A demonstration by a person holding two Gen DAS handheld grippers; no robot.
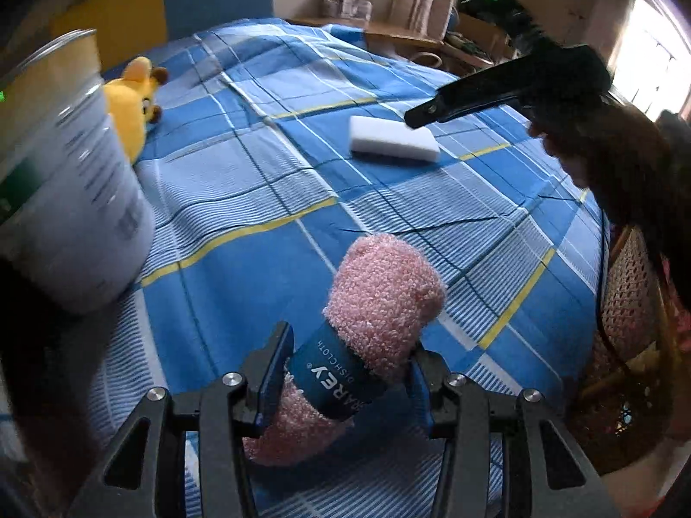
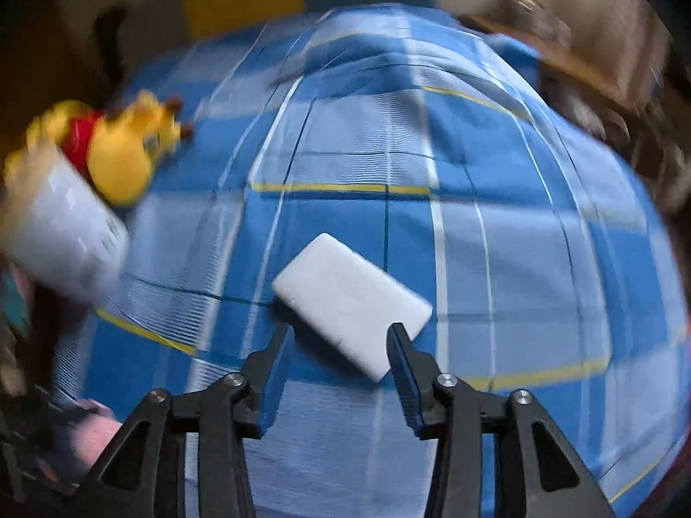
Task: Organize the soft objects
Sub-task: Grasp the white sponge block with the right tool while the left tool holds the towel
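My left gripper (image 1: 350, 358) is shut on a rolled pink dishcloth (image 1: 384, 298) with a dark blue paper band, held above the blue plaid bedspread (image 1: 259, 164). A white sponge block (image 1: 393, 140) lies further out on the bed; the right gripper (image 1: 421, 114) hovers at its right end. In the right wrist view the right gripper (image 2: 341, 336) is open just above the sponge (image 2: 350, 302), its fingertips on either side of the near end. A yellow plush toy (image 1: 134, 108) lies at the left; it also shows in the right wrist view (image 2: 125, 146).
A large white cylindrical container (image 1: 64, 181) stands on the bed at the left, beside the plush; it shows blurred in the right wrist view (image 2: 60, 233). A woven chair (image 1: 630, 293) stands off the bed's right edge. A wooden desk (image 1: 388, 34) with clutter lies beyond the bed.
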